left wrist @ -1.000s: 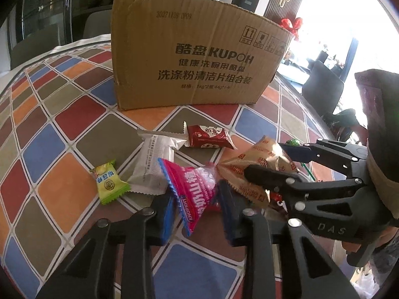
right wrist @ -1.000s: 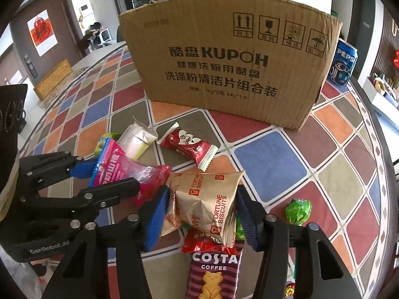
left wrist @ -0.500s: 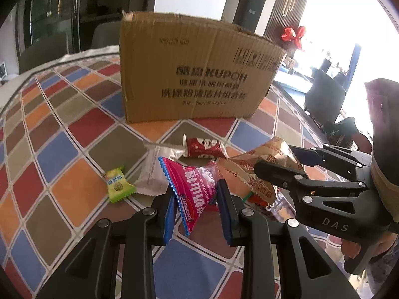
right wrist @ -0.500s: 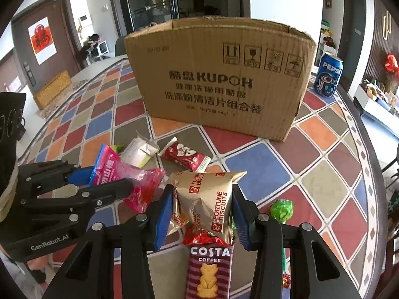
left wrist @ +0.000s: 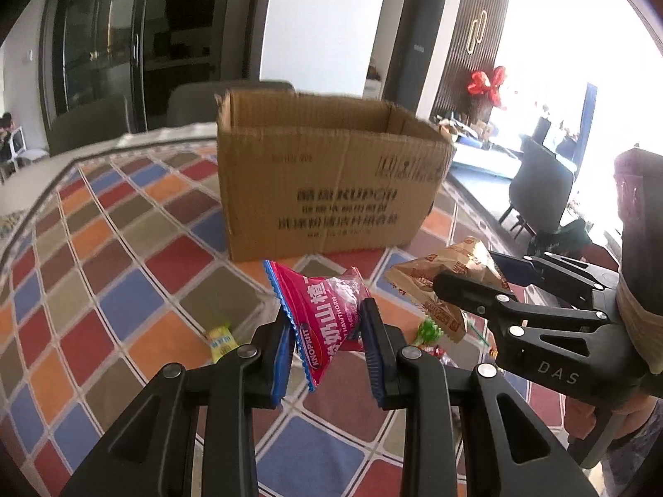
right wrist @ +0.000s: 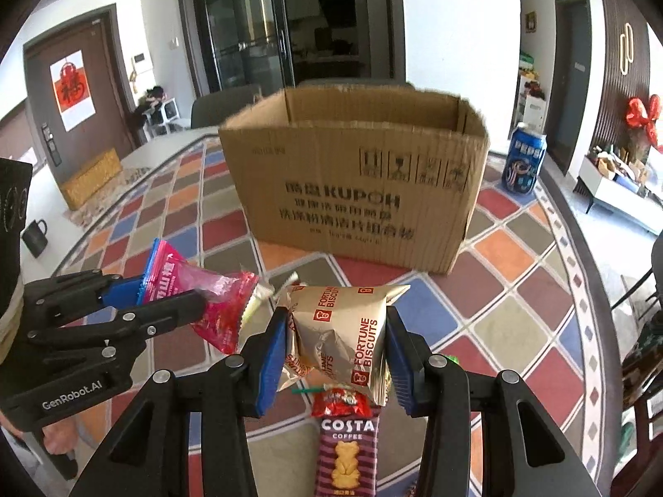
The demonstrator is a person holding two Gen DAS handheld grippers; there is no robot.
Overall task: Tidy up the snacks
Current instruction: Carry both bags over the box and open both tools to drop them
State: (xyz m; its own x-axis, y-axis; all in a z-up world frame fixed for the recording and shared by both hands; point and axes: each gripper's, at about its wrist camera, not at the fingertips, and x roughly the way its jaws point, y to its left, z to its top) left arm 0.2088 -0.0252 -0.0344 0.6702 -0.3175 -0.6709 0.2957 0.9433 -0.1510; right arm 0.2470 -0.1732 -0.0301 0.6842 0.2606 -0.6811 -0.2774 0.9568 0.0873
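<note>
Pink hawthorn packet (left wrist: pixel 327 314), tan biscuit packet (right wrist: pixel 339 331), brown cardboard box (right wrist: pixel 356 182), multicoloured checked tablecloth (left wrist: pixel 124 290)

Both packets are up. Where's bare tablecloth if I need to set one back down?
Bare: tiles left of the cardboard box, and the stretch between it and the Pepsi can. Crowded: near edge, around the Costa packet and green candy.

My left gripper (left wrist: pixel 327 356) is matte black plastic with two long triangular-cutout arms, silver screw heads at the pivots and ribbed blue pads on the jaws. My right gripper (right wrist: pixel 335 356) is built the same. Seen from either side, the left body reads "GenRobot.AI" in white, the right "DAS". Beige tape wraps each handle.
</note>
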